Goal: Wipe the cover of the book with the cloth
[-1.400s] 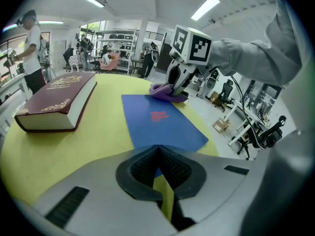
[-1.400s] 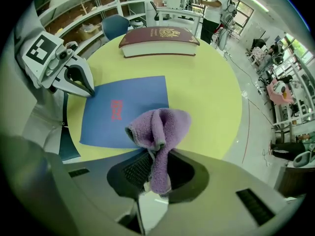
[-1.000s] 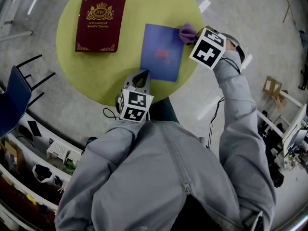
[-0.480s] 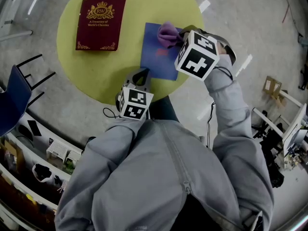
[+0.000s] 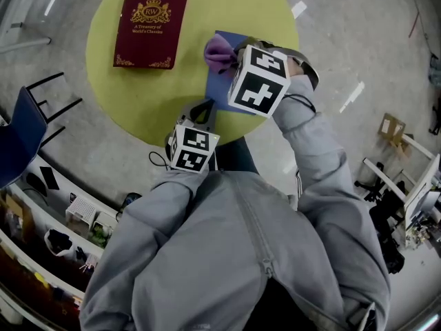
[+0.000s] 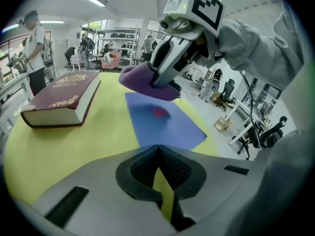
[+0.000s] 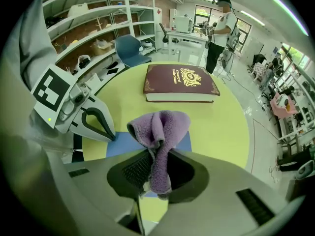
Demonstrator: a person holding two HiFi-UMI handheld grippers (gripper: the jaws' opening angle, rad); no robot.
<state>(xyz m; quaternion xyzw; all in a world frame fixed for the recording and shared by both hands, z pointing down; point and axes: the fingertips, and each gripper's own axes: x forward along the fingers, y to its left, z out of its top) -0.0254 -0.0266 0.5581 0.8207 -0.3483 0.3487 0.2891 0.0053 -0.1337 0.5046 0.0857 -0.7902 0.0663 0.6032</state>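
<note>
A thick maroon book (image 5: 153, 25) (image 7: 179, 82) lies at the far left of the round yellow-green table (image 5: 138, 95). A thin blue book (image 5: 222, 88) (image 6: 165, 122) lies flat near the table's front edge. My right gripper (image 5: 231, 57) (image 7: 157, 168) is shut on a bunched purple cloth (image 5: 219, 52) (image 7: 160, 129) and holds it in the air over the blue cover, as the left gripper view shows for the cloth (image 6: 145, 80). My left gripper (image 5: 201, 110) (image 6: 157, 151) rests shut and empty at the table's near edge, just left of the blue book.
A dark blue chair (image 5: 17, 140) stands left of the table. Cluttered shelves (image 5: 55, 219) run along the lower left. A person (image 7: 221, 28) stands by desks beyond the table. White tape marks (image 5: 298, 8) lie on the grey floor at right.
My right gripper has carried the purple cloth leftward from the blue book's right edge to above its cover and has risen toward the head camera. The left gripper has stayed put.
</note>
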